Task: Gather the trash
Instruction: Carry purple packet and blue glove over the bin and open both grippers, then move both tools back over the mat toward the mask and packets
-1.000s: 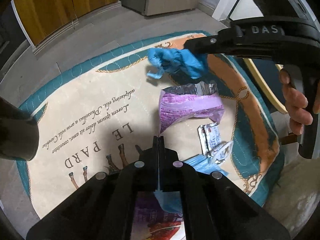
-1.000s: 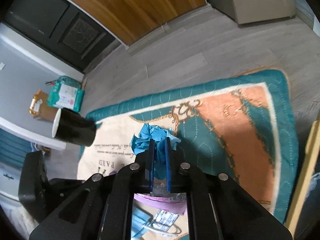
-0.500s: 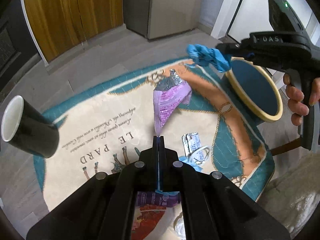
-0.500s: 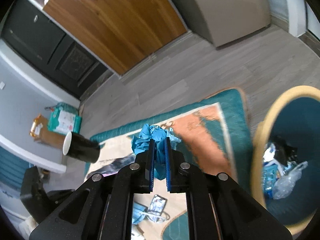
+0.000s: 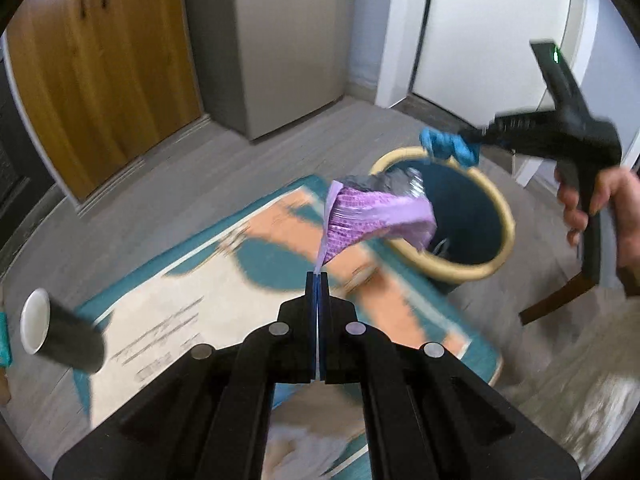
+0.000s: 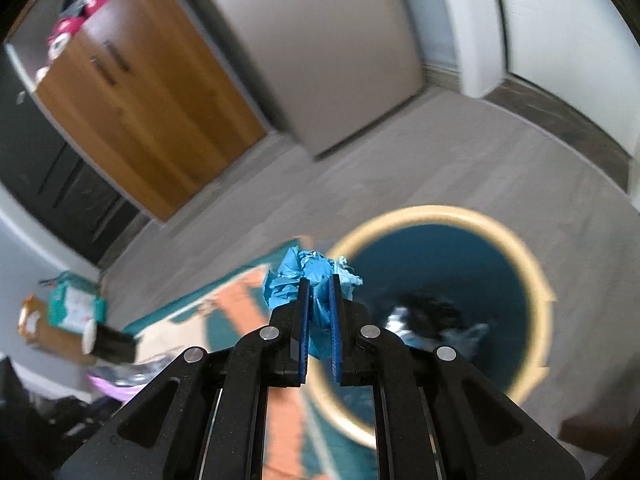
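Left gripper (image 5: 318,280): its jaws are pinching flat together on one thin corner of a crinkled purple snack bag with a silver foil lining (image 5: 376,216), which is hanging out ahead of the tips.
Right gripper (image 6: 319,286): its jaws are standing narrow, clamping a crumpled blue disposable glove (image 6: 310,278) that is bulging out above and between the blue pads.
Landmark: a round teal bin with a pale wooden rim (image 5: 506,216) is standing on the grey floor at the far corner of the rug.
Task things: the purple bag is hanging in front of the bin's near rim; the glove is sitting over the bin's far rim in the left view, and at the left edge of the bin's mouth in the right view.
Doing the step well: I judge both pieces are being carried to the bin. Each should be fully over the dark opening before letting go. The bag is light and wide, so it could catch on the rim.
In the bin: some pale and dark rubbish (image 6: 436,320) is already lying at the bottom.
Around the bin: a teal, cream and orange patterned rug (image 5: 256,240) is lying on the near side; a black cup with a white inside (image 5: 60,330) is showing well apart to the left, blurred.
In the way: nothing is covering the bin's mouth. A dark wooden furniture leg (image 5: 556,300) is standing just right of the bin, and the person's hand (image 5: 600,204) is gripping the right handle there.
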{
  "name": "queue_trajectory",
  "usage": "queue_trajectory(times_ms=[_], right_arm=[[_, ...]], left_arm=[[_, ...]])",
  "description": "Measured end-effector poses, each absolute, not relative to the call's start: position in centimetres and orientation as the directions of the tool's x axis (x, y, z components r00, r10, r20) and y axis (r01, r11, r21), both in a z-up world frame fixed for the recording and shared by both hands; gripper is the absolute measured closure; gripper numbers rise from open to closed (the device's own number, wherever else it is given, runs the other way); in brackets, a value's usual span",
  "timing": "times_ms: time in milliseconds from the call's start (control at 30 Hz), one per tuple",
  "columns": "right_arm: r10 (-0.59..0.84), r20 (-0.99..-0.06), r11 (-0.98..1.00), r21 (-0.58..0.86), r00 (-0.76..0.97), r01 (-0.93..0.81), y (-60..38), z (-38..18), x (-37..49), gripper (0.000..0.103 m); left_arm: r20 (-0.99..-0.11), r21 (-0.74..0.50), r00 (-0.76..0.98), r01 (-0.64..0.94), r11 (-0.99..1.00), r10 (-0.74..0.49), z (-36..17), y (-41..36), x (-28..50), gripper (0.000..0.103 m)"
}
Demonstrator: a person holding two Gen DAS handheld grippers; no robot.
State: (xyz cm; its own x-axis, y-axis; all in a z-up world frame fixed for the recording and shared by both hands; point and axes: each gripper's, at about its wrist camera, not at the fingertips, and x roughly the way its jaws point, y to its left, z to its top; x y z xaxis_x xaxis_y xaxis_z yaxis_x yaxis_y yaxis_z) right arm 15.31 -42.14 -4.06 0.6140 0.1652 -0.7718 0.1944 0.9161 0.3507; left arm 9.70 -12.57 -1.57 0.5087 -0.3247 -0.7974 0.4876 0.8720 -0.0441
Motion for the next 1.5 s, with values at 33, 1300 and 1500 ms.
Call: queue_trajectory(times_ms=[33,1300,1500], right_arm=[[0.152,-0.774,0.918,0.341,0.614,0.203,-42.7,-4.1,15.1,0.093],[0.094,-0.752,0.926,0.306,0.653,0.219,-38.8,0.0,10.9,0.005],[0.136,-0.742,0.954,0.276,0.656,0.115,-32.0,1.2,9.1,0.005]], left_arm=[[-0.796,-0.059,0.499,0.498,0.865,-0.342,-1.5,-14.0,10.2,0.103],[-0.767,0.058,0.616,0.344,0.937,-0.179,1.9,-13.4,6.7,0.006],[-0.744,0.052,0.657,0.245,0.968,-0.126,3.4,-7.5,3.5,0.006]])
